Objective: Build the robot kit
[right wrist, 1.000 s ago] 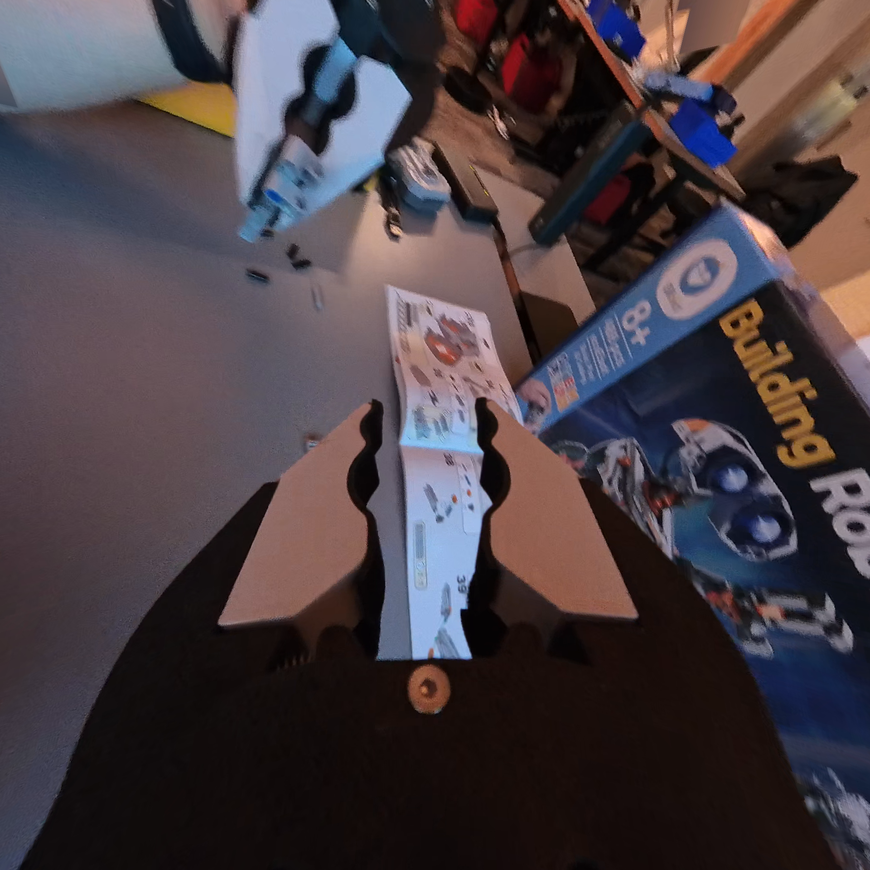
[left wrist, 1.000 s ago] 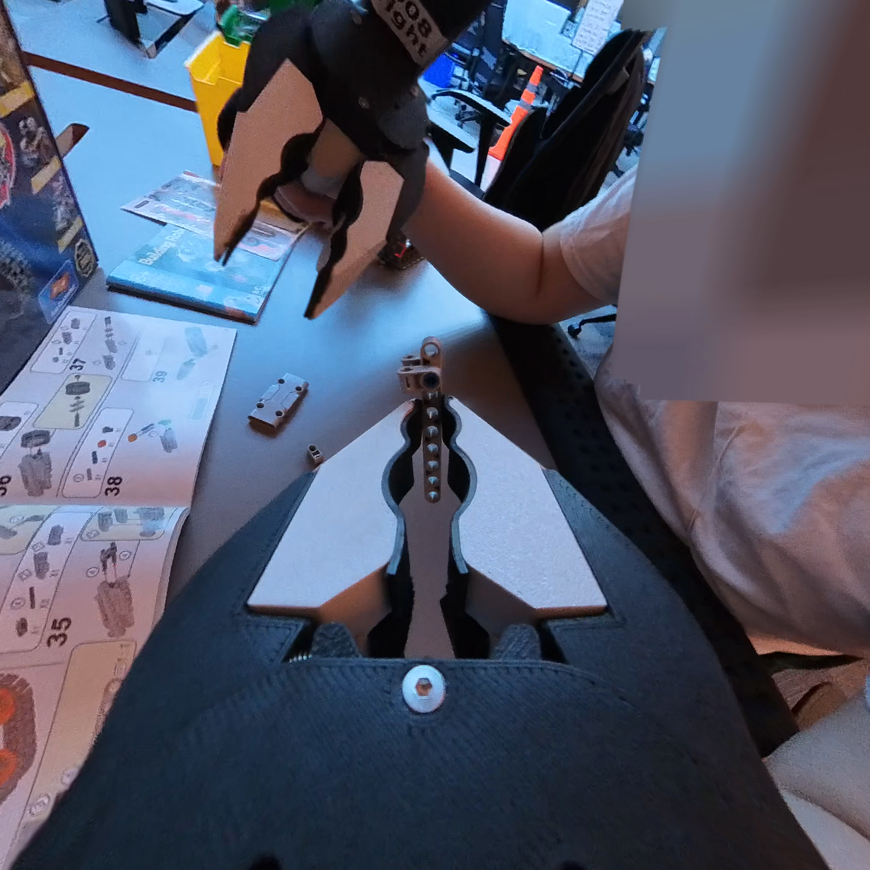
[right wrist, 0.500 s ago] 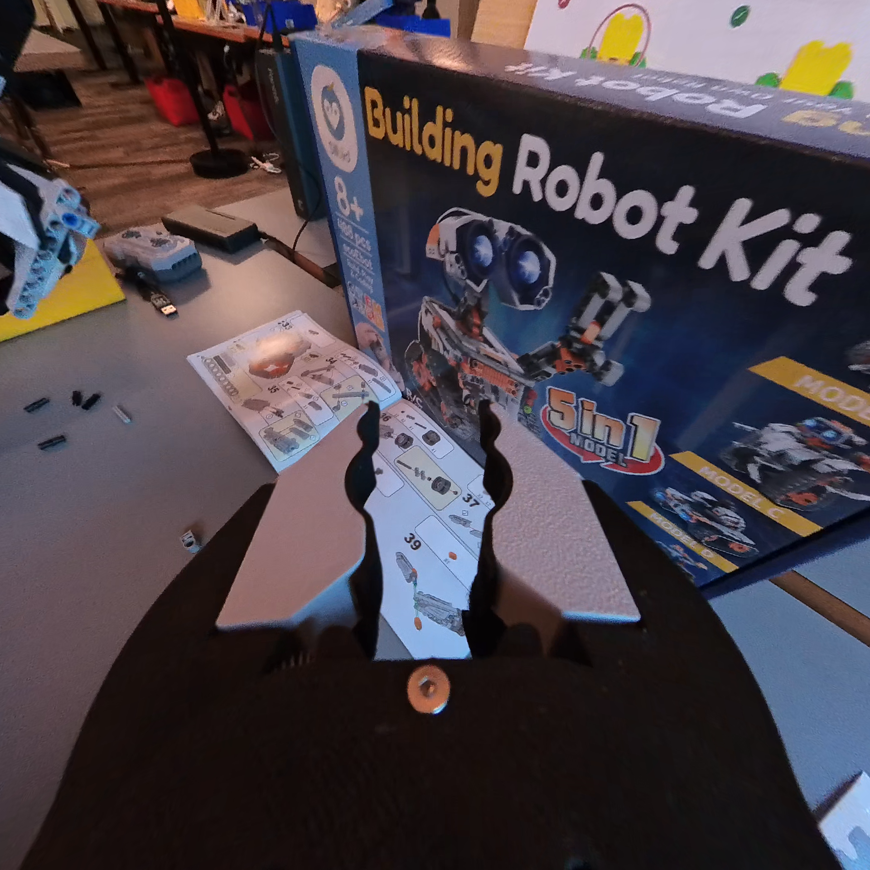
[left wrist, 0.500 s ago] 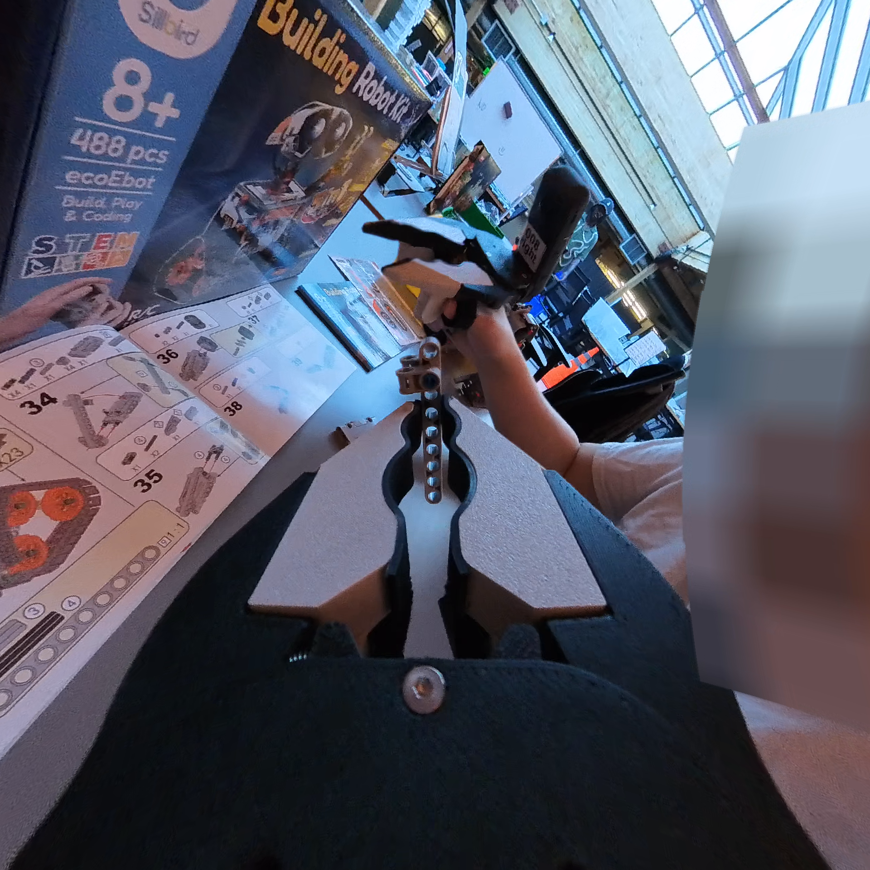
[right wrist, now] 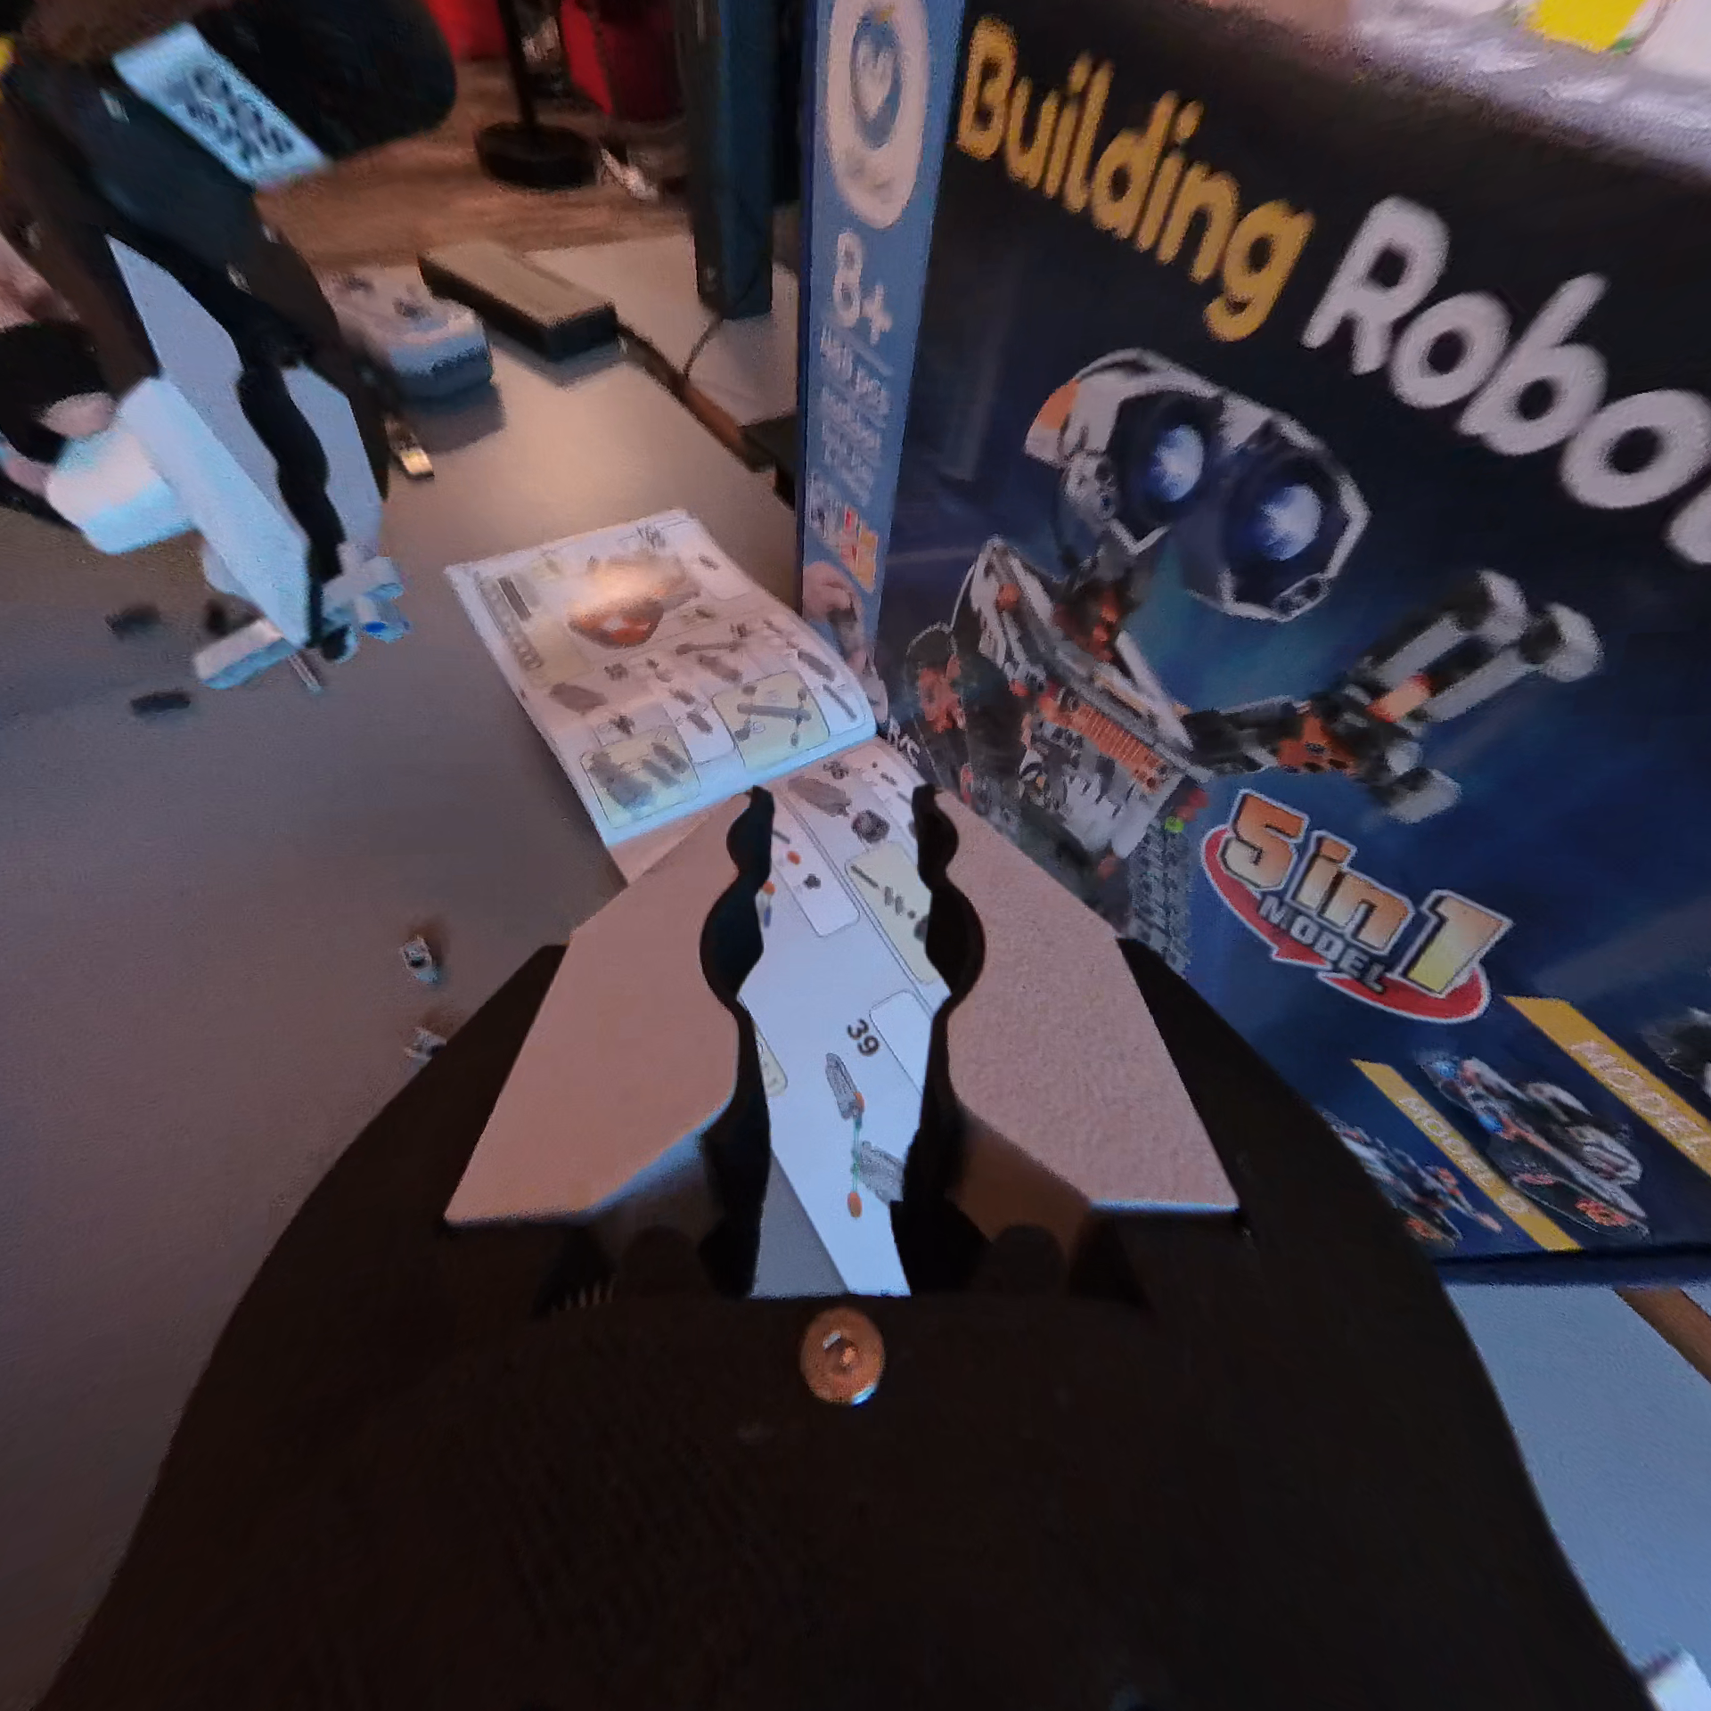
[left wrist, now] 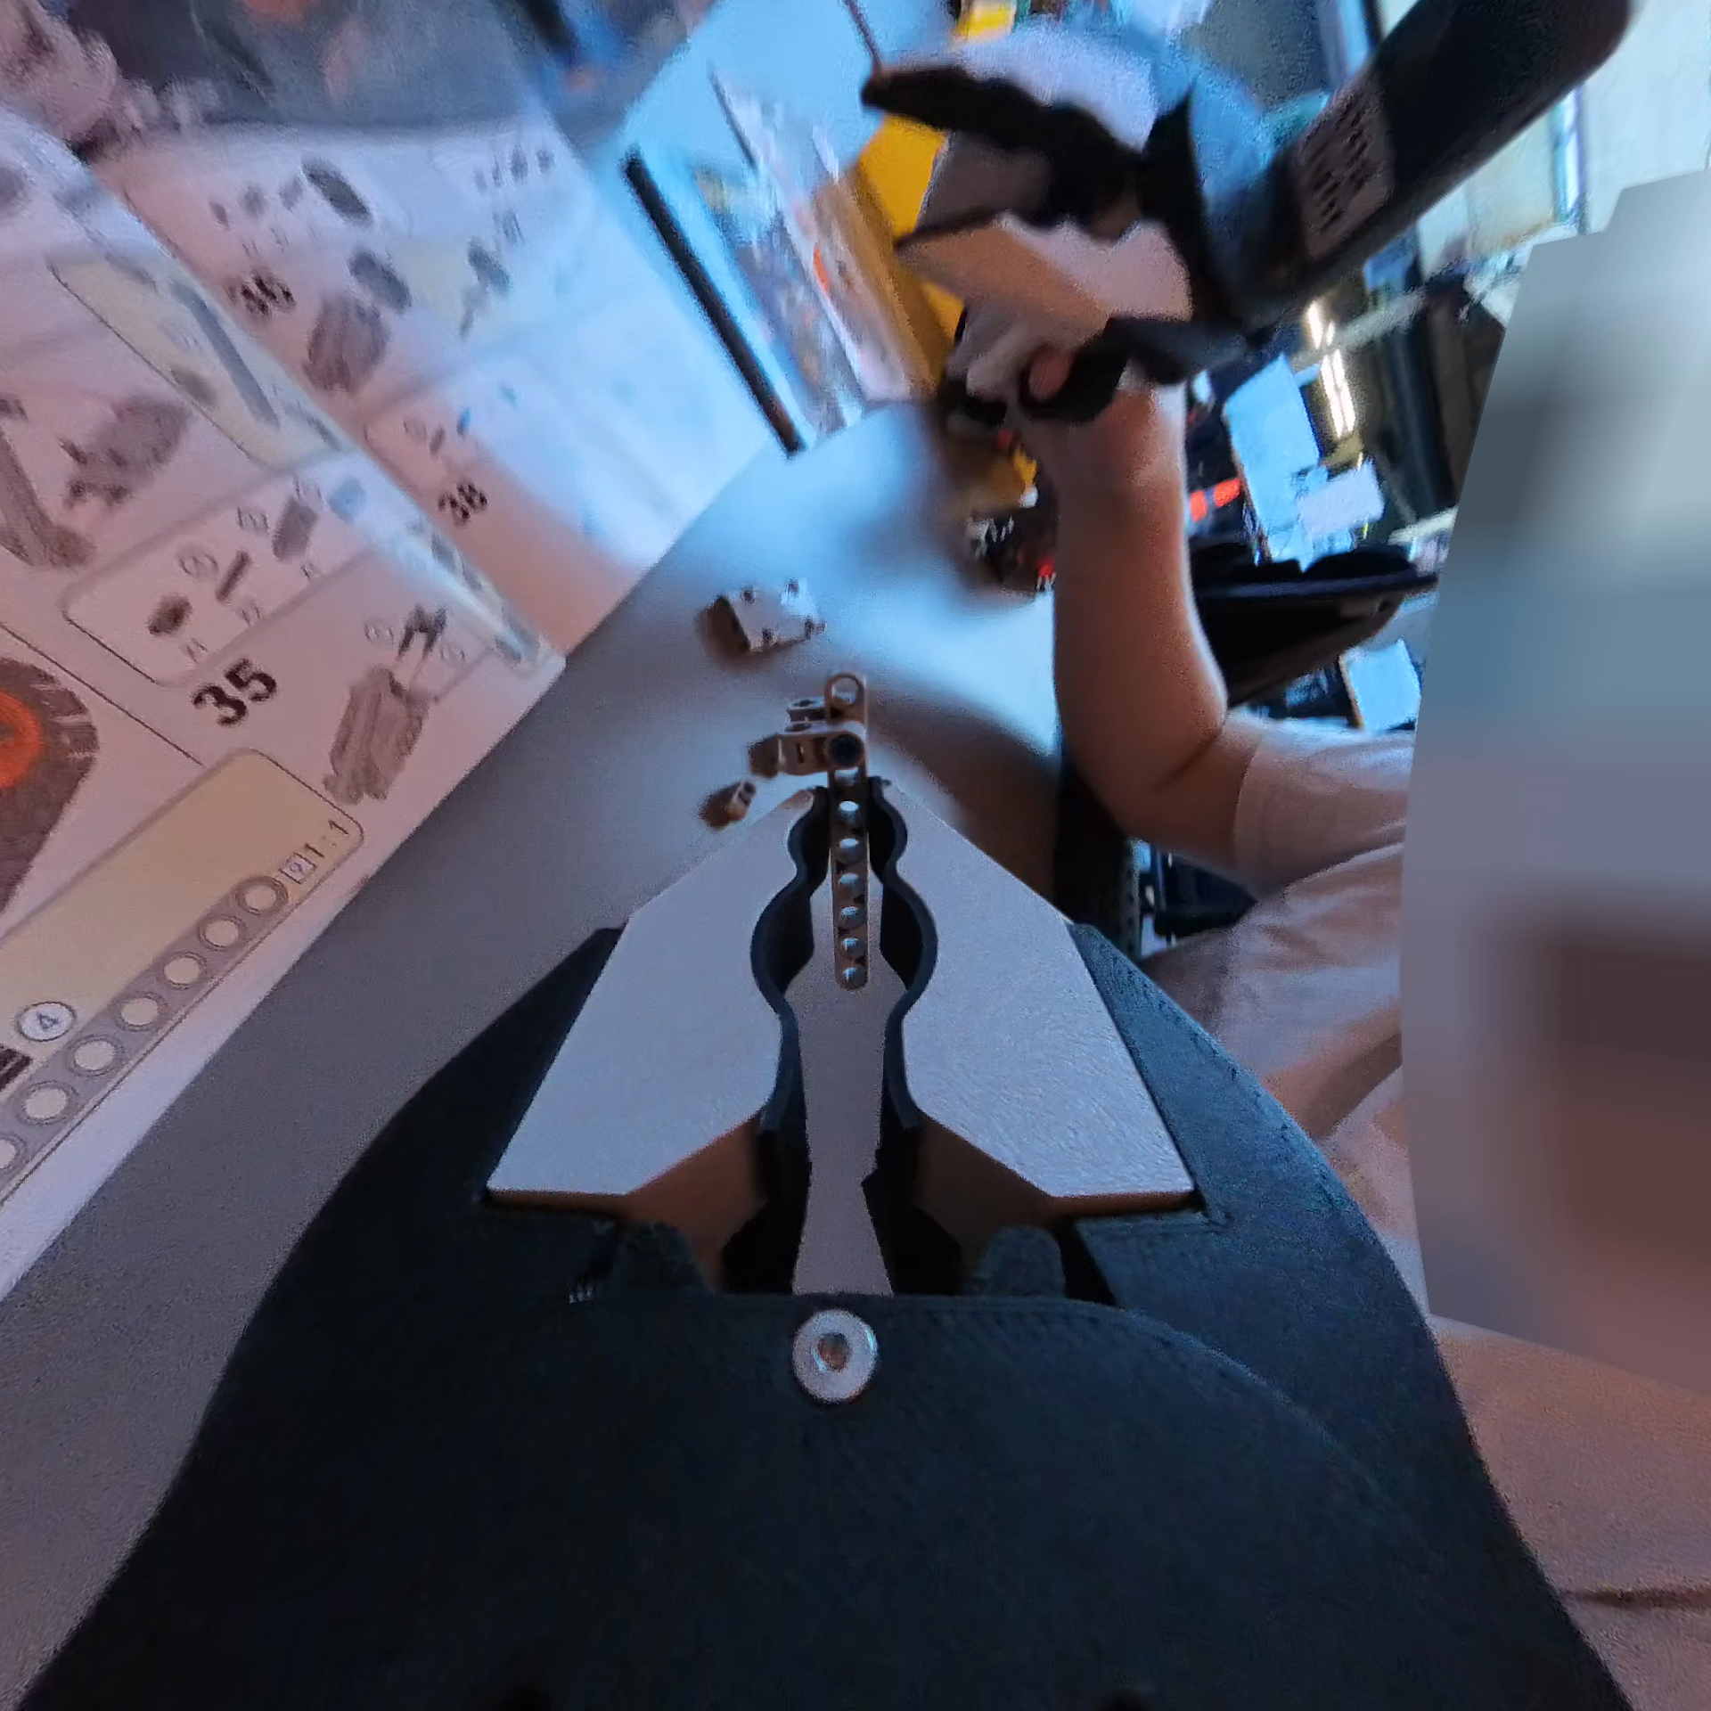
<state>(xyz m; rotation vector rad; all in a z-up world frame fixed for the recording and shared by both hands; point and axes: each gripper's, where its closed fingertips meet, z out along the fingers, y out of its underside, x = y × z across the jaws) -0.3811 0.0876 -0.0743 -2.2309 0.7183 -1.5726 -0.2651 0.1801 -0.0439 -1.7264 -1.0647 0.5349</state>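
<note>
Both views bend strongly at the edges, wide-angle style, so straight lines bow outward. The left wrist view is bright and bluish at the top, where daylight washes out the booklet [left wrist: 278, 518] and the far background; motion blur smears that booklet, the right tool [left wrist: 1092, 231] and the arm behind it, while the left tool [left wrist: 847, 805] and the pale beam [left wrist: 849, 889] it grips stay sharp. The right wrist view is dimmer and warmer, with the tabletop [right wrist: 231, 880] in dull grey shade. Its box [right wrist: 1296, 602] is softly blurred, the left tool at upper left is smeared, and the right tool's dark body nearly loses all detail
</note>
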